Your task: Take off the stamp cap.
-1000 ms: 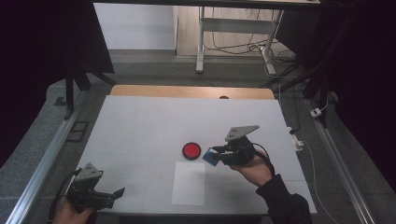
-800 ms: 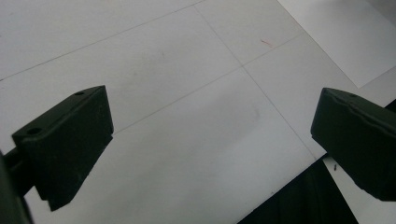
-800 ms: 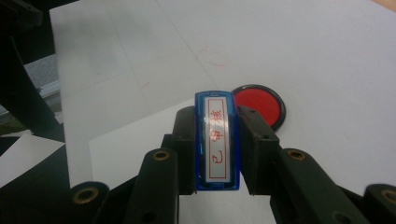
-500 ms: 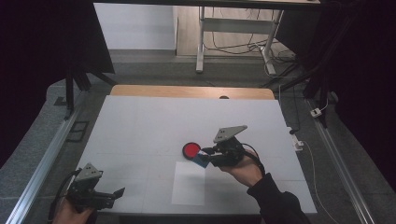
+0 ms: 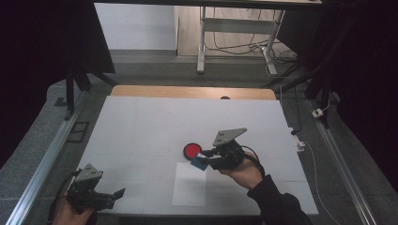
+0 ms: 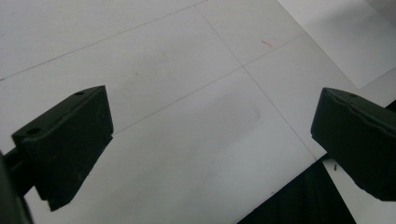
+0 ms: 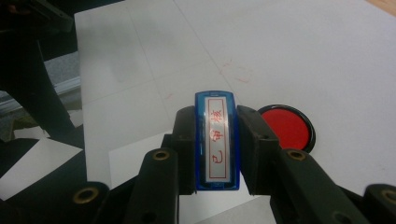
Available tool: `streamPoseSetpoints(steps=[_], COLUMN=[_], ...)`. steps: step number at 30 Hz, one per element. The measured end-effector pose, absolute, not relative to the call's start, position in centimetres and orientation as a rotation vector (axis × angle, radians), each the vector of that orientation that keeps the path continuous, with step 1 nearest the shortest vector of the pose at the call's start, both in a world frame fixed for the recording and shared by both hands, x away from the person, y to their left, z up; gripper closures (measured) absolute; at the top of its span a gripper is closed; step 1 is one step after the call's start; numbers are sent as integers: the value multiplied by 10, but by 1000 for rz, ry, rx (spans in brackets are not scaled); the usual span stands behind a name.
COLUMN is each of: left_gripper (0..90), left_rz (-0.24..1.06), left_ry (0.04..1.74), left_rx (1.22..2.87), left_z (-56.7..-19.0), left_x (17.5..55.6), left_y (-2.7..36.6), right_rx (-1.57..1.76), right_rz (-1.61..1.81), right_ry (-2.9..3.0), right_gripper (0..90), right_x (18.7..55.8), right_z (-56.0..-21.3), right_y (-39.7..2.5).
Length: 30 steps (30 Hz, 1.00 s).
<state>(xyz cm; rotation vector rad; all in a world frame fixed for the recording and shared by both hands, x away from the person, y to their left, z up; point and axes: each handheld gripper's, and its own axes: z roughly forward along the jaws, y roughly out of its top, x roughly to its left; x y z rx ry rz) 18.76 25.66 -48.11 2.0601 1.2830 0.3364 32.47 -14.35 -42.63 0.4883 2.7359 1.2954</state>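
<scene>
stamp (image 7: pixel 216 140) sides covered by the jaws, its underside unseen, ink pad (image 7: pixel 286 127) partly hidden

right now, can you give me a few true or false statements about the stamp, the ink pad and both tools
1. The right tool is shut on the blue stamp. True.
2. The red ink pad lies on the sheet of paper. False: it sits on the white table, just beyond the sheet.
3. The left tool grips the sheet. False: its jaws stand wide apart with nothing between them.
4. The stamp's label bears red characters. True.
5. The left tool is near the table's front left corner. True.
</scene>
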Motion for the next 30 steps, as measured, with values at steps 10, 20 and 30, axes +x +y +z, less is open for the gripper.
streamPoseSetpoints(steps=[10,20,30], left_gripper=[0,0,0], left_rz=[335,267,227], left_ry=[1237,1117,1001], left_rx=[2072,2055,2082], left_z=[-479,-478,-477], left_x=[190,199,214], left_y=[257,254,235], right_rx=[492,492,483], right_rz=[1303,1313,1325], right_ry=[2729,2746,2736], right_gripper=[704,704,704], right_x=[324,325,325], right_z=[-425,-424,-422], right_y=[-148,-149,-151])
